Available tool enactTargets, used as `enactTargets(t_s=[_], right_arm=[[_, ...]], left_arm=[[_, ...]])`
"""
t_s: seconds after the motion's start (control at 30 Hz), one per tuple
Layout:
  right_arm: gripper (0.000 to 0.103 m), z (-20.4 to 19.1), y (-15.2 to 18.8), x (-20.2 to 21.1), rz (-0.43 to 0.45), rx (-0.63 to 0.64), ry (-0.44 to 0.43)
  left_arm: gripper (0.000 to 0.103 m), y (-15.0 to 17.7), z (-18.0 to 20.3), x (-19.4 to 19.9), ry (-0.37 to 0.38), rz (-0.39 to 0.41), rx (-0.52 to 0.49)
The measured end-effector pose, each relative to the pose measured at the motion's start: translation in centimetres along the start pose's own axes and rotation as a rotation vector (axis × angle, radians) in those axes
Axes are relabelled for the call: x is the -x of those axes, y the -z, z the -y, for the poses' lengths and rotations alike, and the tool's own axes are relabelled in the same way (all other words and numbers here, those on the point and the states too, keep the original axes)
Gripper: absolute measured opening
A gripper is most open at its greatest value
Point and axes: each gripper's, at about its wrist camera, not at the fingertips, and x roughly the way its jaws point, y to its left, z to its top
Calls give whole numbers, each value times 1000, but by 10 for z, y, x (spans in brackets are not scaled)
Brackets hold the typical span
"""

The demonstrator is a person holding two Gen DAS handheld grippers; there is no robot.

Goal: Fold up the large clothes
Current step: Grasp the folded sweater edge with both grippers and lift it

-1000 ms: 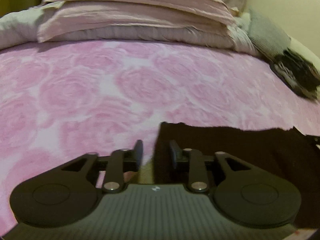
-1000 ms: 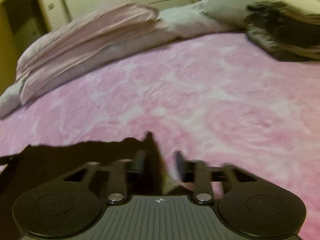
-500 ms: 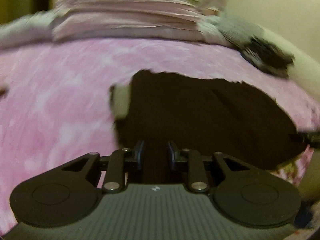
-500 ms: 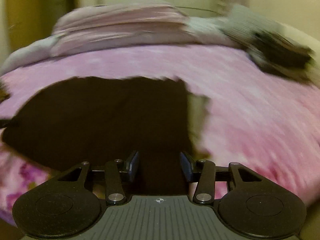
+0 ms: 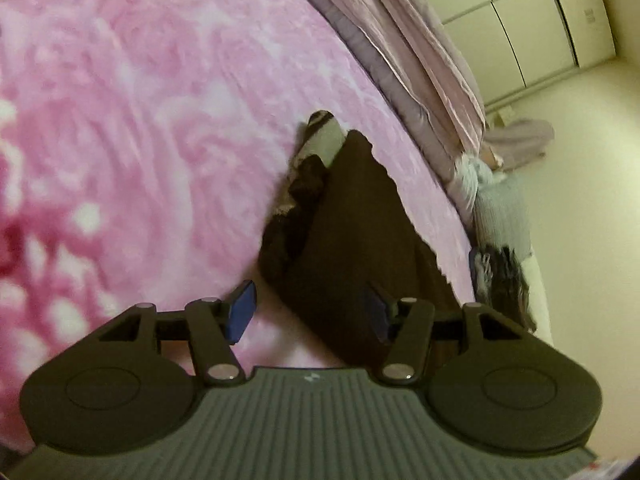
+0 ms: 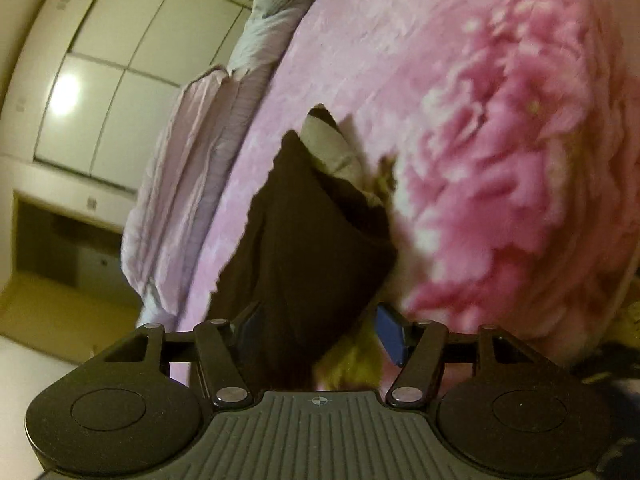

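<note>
My left claw (image 5: pixel 310 312) and right claw (image 6: pixel 324 334) have both just been spreading and now stand apart, pads clear of the dark garment (image 5: pixel 360 240) lying folded between them, low in the centre of each frame on my pink bedspread (image 5: pixel 140 120), with pillows (image 5: pixel 400 52) stacked beyond.

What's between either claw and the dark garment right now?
Nothing visible. The dark garment lies on the pink bedspread, its near end already between the open pads of the left claw and right claw, whose jaws have just been opening.
</note>
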Motion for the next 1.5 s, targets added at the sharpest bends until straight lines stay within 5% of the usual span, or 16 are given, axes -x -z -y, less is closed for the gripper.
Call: enactTargets(t_s=[0.03,0.07,0.1,0.23,0.4,0.43,0.57,0.63,0.7,0.77,0.87,1.0,1.1,1.23,1.5], right_arm=[[42,1,-2,-4,19,-1,2],[2,-1,-4,-10,30,2,32],[4,-1,-7,-12,36,4,43],[2,-6,-13,7,146,84,43],[5,14,-5,0,66,65,129],[13,7,-4,1,64,99,141],[36,-31,9,15,97,345,285],[37,-49,25,26,142,506,350],[37,-64,44,30,155,673,327],[37,-70,62,20,132,801,304],[37,-66,74,-17,95,926,383],[38,-56,81,-25,67,941,437],[40,-65,85,-9,53,904,424],[56,-77,94,16,57,888,407],[60,-94,124,45,25,943,389]], left_arm=[[38,-2,1,-3,4,8,2],[27,-3,2,-6,-5,14,-5],[10,-4,2,-7,-17,26,-19],[10,-9,3,3,-58,100,-120],[14,2,-2,-1,-109,75,-191],[18,4,4,2,-123,70,-220],[24,13,33,13,-258,76,-406],[25,23,48,21,-324,112,-509],[25,33,60,26,-343,133,-600],[26,43,70,23,-346,138,-677],[26,51,77,1,-385,99,-768],[26,56,75,-21,-452,62,-828],[27,56,82,-12,-450,55,-834],[34,67,93,6,-448,33,-845],[42,100,112,38,-426,9,-925]])
